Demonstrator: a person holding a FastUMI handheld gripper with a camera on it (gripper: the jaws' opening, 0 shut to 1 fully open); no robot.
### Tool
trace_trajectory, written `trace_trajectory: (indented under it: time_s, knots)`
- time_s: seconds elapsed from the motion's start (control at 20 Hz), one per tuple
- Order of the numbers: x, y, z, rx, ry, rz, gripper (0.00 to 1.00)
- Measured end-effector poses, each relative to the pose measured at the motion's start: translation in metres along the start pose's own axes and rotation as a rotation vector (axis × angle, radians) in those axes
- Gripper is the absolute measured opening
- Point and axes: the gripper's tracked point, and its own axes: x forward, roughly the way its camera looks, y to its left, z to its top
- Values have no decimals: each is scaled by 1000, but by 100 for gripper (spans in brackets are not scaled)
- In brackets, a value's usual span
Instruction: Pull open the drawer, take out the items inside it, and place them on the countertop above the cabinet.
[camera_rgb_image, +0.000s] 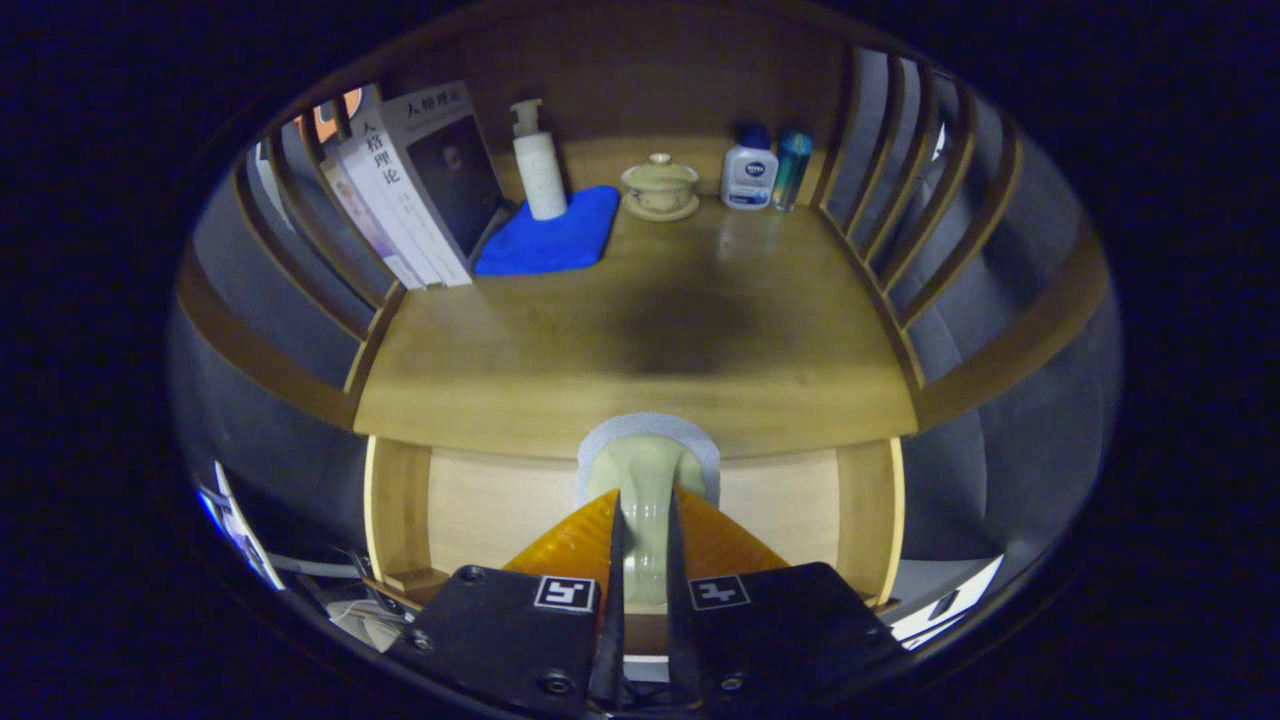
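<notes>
The wooden countertop (640, 340) spreads wide beyond the fingers, railed with slats on both sides. Below its front edge the drawer (480, 505) stands pulled open, pale inside. Along the far side of the top stand leaning books (420, 185), a blue cloth (550, 235) with a white pump bottle (538, 165) on it, a lidded cup (660, 187) on a saucer, a small white bottle (749, 173) and a teal bottle (792, 167) beside it. The gripper (643, 545), orange-fingered, is clenched on a pale green item (643, 480) with a grey rim, held over the open drawer, just at the countertop's front edge.
</notes>
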Motion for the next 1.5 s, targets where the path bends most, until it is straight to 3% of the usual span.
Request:
trace_trajectory:
  time_s: [0.55,1.1,1.4,1.5]
  knots:
    - [50,3,73,-7,68,-38,21]
    - [78,3,80,-37,101,-69,22]
    - [77,0,80,-31,37,-72,50]
    - [73,1,74,-24,17,-65,52]
